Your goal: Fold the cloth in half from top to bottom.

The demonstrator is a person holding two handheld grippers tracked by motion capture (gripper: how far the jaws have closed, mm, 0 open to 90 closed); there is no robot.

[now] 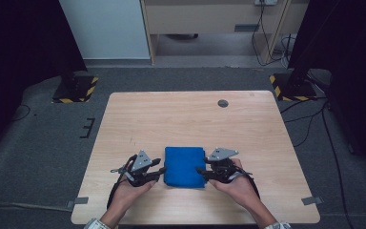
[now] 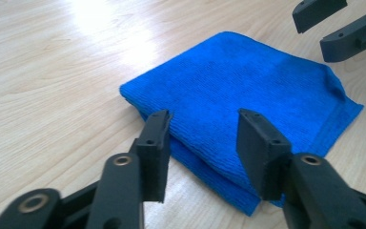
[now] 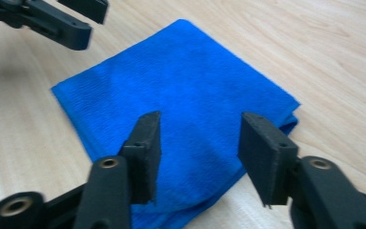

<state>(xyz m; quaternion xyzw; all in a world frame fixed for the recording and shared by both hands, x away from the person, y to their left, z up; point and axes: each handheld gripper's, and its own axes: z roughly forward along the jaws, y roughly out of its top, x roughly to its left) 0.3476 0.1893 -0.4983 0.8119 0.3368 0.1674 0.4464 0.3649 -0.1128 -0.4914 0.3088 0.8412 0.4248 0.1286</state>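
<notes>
A blue cloth (image 1: pixel 185 166), folded into a square, lies flat on the wooden table (image 1: pixel 181 114) near its front edge. My left gripper (image 1: pixel 162 172) rests at the cloth's left edge and my right gripper (image 1: pixel 201 172) at its right edge, both pointing inward. In the left gripper view the left gripper (image 2: pixel 202 138) stands open over the near edge of the cloth (image 2: pixel 248 90), pads apart from it, with the right gripper (image 2: pixel 333 24) at the top right. In the right gripper view the right gripper (image 3: pixel 198 138) is open above the cloth (image 3: pixel 181 95), and the left gripper (image 3: pixel 71 19) shows at the top left.
A round grey cable hole (image 1: pixel 223 103) sits near the table's far edge. On the carpet beyond the far corners stand two stand bases with yellow-black stripes (image 1: pixel 76 89) (image 1: pixel 291 88). Cables trail on the floor at the right.
</notes>
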